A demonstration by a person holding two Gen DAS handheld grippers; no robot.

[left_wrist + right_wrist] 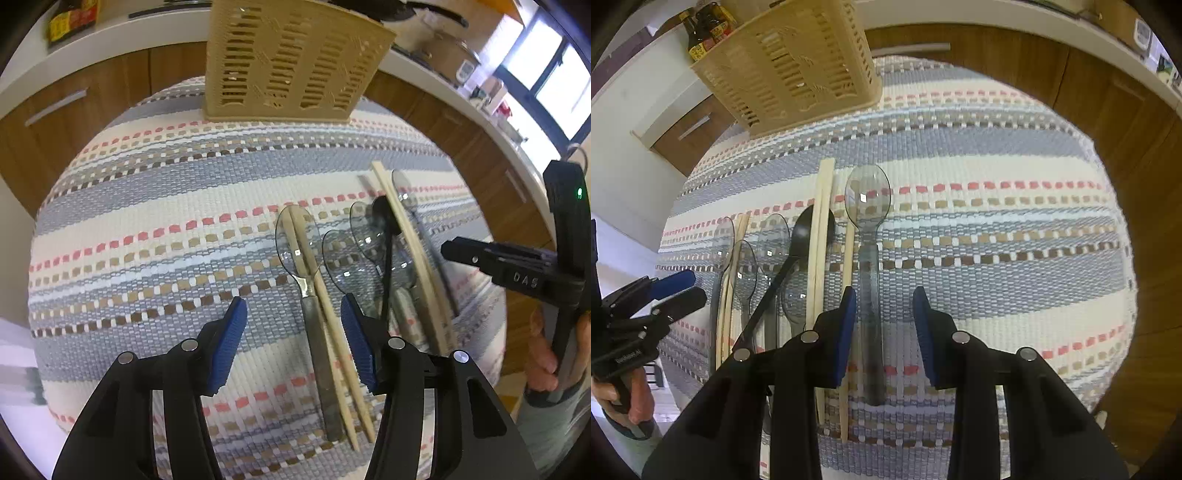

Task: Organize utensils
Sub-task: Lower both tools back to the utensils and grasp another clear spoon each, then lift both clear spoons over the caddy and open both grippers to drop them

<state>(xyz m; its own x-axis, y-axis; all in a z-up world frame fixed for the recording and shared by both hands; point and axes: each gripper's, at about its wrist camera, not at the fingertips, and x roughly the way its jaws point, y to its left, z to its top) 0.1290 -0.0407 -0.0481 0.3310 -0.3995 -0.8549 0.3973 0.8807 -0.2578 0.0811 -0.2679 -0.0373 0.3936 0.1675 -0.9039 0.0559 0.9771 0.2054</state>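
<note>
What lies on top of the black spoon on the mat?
A pair of pale wooden chopsticks lies across the black spoon, covering part of its bowl. Its handle runs down to the right gripper, which hides the end.

One beige slotted basket (291, 62) stands on the striped mat (147, 229). Clear plastic spoons (868, 195) number about five, though overlap in the pile makes that count uncertain. There is one black spoon (803, 230) and, apparently, four wooden chopsticks (822, 221). Two brown bottles (701, 33) stand behind.
</note>
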